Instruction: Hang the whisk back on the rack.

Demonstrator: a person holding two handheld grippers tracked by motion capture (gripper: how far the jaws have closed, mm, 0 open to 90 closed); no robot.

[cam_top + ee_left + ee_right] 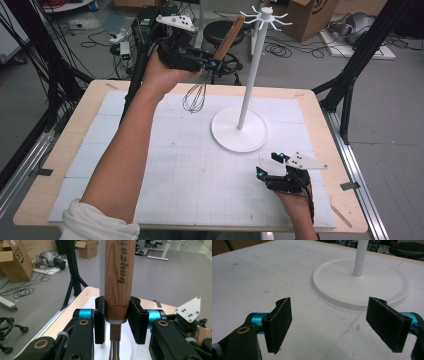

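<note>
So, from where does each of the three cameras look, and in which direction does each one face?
High view: above the person's side, facing forward and down on the table; both forearms, left gripper, right gripper.
Left gripper view: on the left gripper, along jaws clamping the whisk handle; right gripper beyond.
Right gripper view: on the right gripper, low over the table, through open jaws towards the stand.
Shared: the white stand appears in the high and right gripper views.
</note>
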